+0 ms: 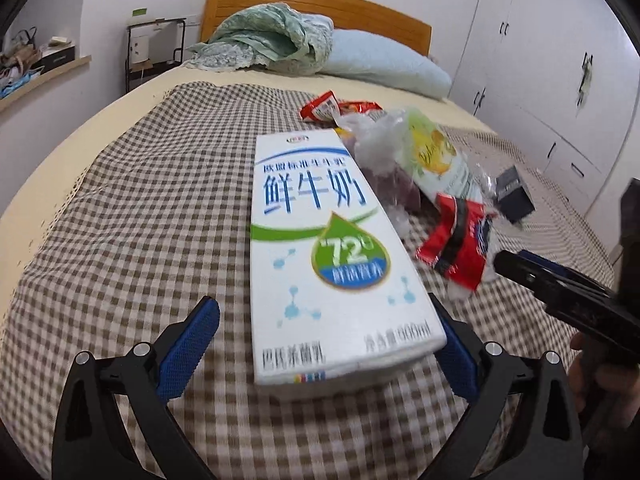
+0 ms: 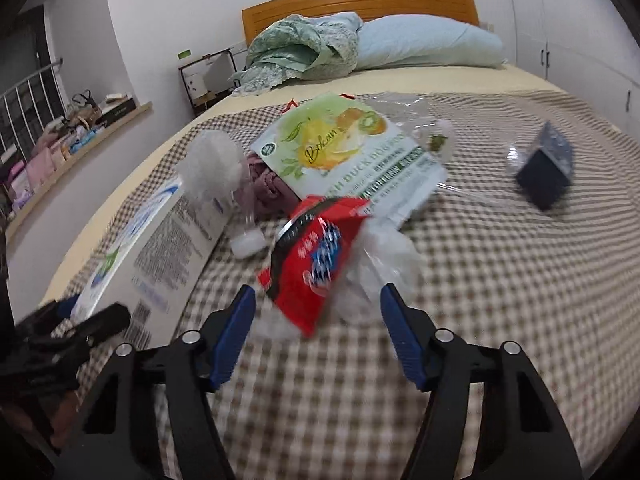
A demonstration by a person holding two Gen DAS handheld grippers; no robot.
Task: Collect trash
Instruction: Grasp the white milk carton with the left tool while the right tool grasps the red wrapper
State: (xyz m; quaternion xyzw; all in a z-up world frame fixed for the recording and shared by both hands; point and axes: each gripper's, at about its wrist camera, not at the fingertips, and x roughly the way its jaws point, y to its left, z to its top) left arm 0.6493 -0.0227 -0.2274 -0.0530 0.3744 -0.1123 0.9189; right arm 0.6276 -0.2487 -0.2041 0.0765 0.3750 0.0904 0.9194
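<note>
A white milk carton (image 1: 328, 248) lies flat on the checked blanket (image 1: 132, 208). My left gripper (image 1: 324, 332) is open, its blue pads either side of the carton's near end, not gripping it. A red snack wrapper (image 2: 312, 264) lies with clear plastic (image 2: 384, 264) just ahead of my open right gripper (image 2: 318, 312). Behind it lie a green-and-white pouch (image 2: 352, 160), white tissue (image 2: 212, 168) and a purple wad (image 2: 264, 188). The carton (image 2: 160, 248) shows at left in the right wrist view. The right gripper (image 1: 560, 292) shows at right in the left wrist view.
A small dark box (image 2: 546, 172) sits to the right on the blanket. More red wrappers (image 1: 332, 106) lie farther back. A green quilt (image 1: 272, 36) and pale blue pillow (image 1: 388, 64) lie by the wooden headboard. White wardrobes (image 1: 540, 60) stand right; a cluttered ledge (image 2: 72, 136) runs left.
</note>
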